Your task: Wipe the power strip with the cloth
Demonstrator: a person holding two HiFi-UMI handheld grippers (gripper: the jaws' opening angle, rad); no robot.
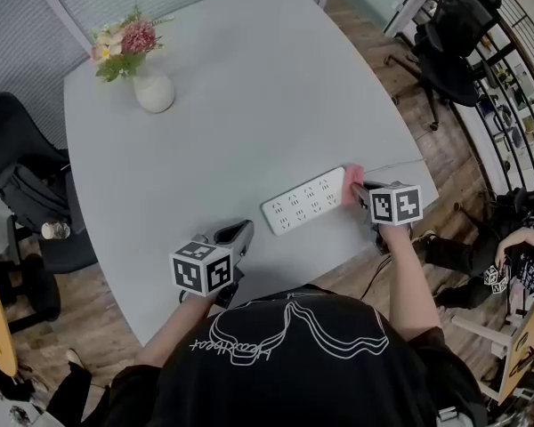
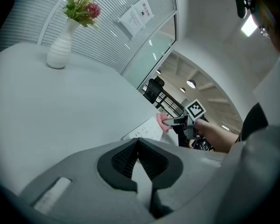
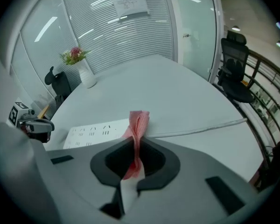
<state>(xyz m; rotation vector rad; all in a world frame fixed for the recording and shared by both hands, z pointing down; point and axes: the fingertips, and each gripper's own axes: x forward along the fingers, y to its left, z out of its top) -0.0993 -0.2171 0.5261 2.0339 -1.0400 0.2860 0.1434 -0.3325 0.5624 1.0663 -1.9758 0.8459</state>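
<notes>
A white power strip (image 1: pixel 304 201) lies flat near the table's front edge, its white cable (image 3: pixel 200 129) running off to the right. My right gripper (image 1: pixel 360 192) is at the strip's right end, shut on a folded pink cloth (image 1: pixel 352 183). In the right gripper view the cloth (image 3: pixel 138 122) stands pinched between the jaws, just beside the strip (image 3: pixel 95 132). My left gripper (image 1: pixel 236 236) rests left of the strip, shut with nothing in it. In the left gripper view the strip (image 2: pixel 144 131), the cloth (image 2: pixel 162 122) and the right gripper (image 2: pixel 179 122) show ahead.
A white vase of flowers (image 1: pixel 153 87) stands at the far left of the grey table (image 1: pixel 249 105). Black office chairs stand to the left (image 1: pixel 27 176) and the far right (image 1: pixel 449 43) of the table. A person sits low at the right (image 1: pixel 516 256).
</notes>
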